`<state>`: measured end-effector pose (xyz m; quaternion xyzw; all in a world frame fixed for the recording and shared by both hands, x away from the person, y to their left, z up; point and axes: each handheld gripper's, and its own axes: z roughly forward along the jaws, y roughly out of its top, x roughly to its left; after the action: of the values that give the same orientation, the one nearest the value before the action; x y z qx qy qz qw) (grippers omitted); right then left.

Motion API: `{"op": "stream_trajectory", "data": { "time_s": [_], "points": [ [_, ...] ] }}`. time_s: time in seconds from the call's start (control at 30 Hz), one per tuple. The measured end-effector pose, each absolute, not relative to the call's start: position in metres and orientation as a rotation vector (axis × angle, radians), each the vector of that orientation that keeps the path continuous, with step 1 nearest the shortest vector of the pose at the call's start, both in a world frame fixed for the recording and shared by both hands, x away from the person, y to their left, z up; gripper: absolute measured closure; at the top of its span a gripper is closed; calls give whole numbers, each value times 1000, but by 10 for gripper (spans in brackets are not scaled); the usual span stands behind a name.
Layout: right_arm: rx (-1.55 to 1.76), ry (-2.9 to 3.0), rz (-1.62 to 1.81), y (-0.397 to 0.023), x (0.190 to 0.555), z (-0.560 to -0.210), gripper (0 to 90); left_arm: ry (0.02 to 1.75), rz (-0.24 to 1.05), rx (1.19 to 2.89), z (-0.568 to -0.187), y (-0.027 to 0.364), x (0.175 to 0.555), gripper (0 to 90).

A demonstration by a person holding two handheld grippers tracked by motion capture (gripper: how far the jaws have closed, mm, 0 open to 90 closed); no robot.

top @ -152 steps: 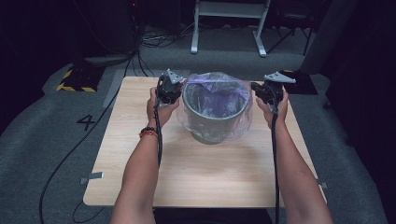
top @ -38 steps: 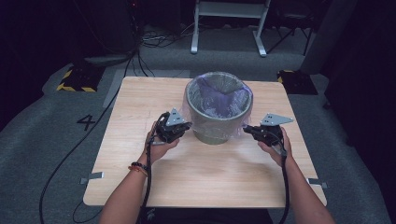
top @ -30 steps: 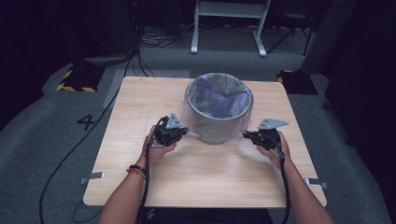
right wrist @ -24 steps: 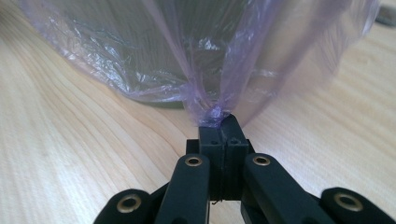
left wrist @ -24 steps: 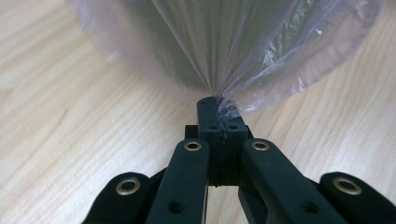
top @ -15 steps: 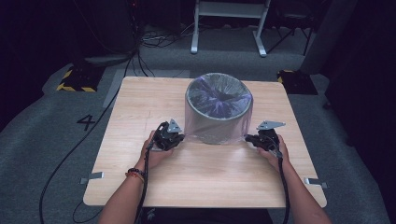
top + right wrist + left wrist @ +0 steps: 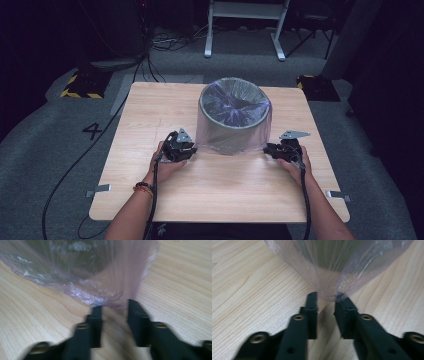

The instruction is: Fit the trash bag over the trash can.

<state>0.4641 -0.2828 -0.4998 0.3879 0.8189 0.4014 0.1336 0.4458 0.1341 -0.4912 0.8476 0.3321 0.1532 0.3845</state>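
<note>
The left gripper (image 7: 192, 150) and right gripper (image 7: 266, 149) lie low on the wooden table (image 7: 150, 115), one at each flank of the bin; both sets of jaws have just been opening and now stand apart with a clear gap. Directly ahead of each pair of tips, the lower hem of the translucent purple bag (image 7: 332, 277) hangs down to the table, brushing the far-side tip in the left gripper view and ending at the tips in the right gripper view (image 7: 105, 293), gripped by neither. Beyond the hem, between the two grippers, stands the grey bin (image 7: 235, 135), upright, the bag drawn over its rim and down its wall.
</note>
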Motion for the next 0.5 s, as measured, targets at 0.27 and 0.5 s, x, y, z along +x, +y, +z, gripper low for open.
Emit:
{"op": "stream_trajectory", "data": {
  "time_s": [0.27, 0.5],
  "points": [
    [1053, 2412, 1135, -283, 452, -486, 204, 806, 398, 2100, -473, 133, 433, 155],
    [1044, 2331, 1231, -300, 442, -465, 155, 753, 422, 2084, -457, 131, 424, 159]
  ]
}}
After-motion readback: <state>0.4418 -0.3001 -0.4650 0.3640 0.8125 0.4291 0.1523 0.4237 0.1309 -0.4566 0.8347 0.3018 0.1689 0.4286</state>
